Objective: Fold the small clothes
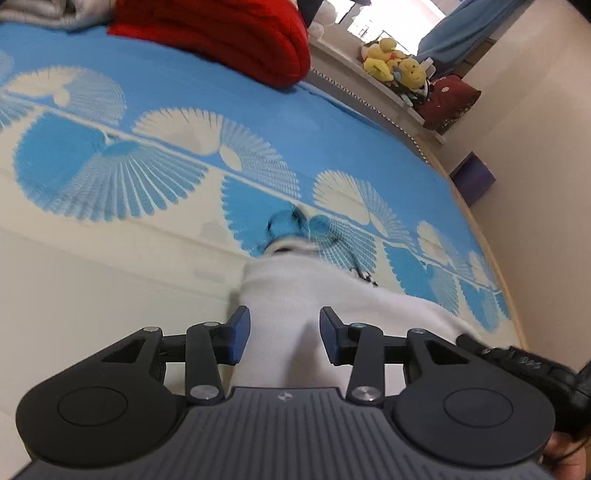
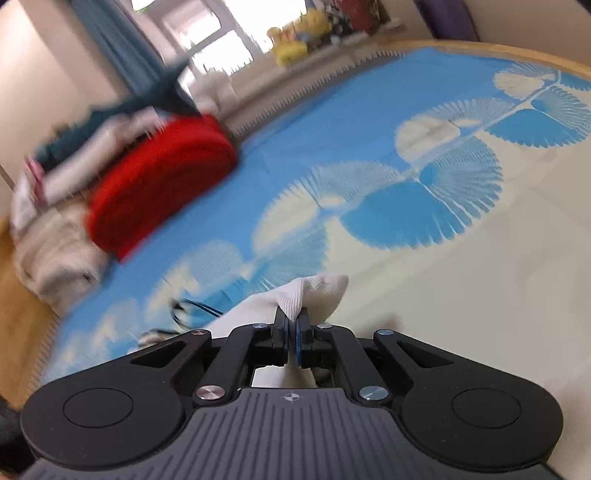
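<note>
White sock (image 2: 295,295) lying on a bed (image 1: 480,218) under a blue-and-cream bedspread (image 1: 258,96) printed with fan shapes, near the spread's cream border. Right hand-held gripper (image 2: 293,325) clenched on a ribbed fold of the sock, fabric pinched thin between the blue pads (image 2: 302,332), the sock's end sticking out just past the fingertips. Left hand-held gripper (image 1: 283,328) released, jaws standing apart astride the sock's white body (image 1: 295,295), pads clear of the cloth on both sides, as far as can be told. Blue-patterned end of the sock (image 1: 291,225) stretched away from the left fingertips. Wide flat stretch of bedspread free ahead and to either side of the sock. Red folded blanket (image 1: 236,33) well apart, at the far part of the bed, with a blurred heap of pale and dark clothes (image 2: 77,147) beside it. Curved wooden bed edge (image 2: 517,51) bounding the spread on the far side. Beyond it a sill holding yellow plush toys (image 1: 395,62), and blue curtains (image 1: 461,26) by a bright window.
</note>
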